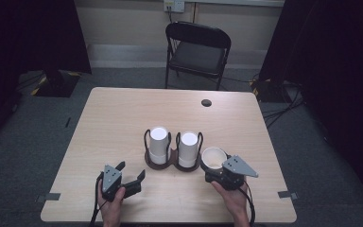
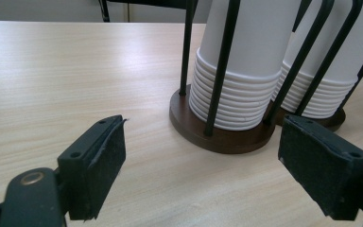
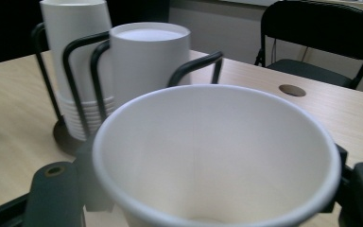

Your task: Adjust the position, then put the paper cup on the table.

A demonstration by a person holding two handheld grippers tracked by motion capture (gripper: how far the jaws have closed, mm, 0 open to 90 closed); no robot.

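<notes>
Two stacks of upturned white paper cups (image 1: 159, 144) (image 1: 188, 147) stand in a dark wire holder with a brown base (image 1: 172, 163) at the table's middle. My right gripper (image 1: 216, 166) is shut on a single white paper cup (image 1: 214, 156), mouth up, just right of the holder. In the right gripper view the cup (image 3: 217, 151) sits between the jaws with the stacks (image 3: 149, 66) behind it. My left gripper (image 1: 131, 171) is open and holds nothing, at the front left of the holder. In the left gripper view its pads (image 2: 99, 161) are wide apart, facing the holder's base (image 2: 217, 137).
A light wooden table (image 1: 123, 118) has a cable hole (image 1: 206, 102) at the back right. A black folding chair (image 1: 197, 52) stands behind the table. Tape marks (image 1: 52, 196) sit at the front corners.
</notes>
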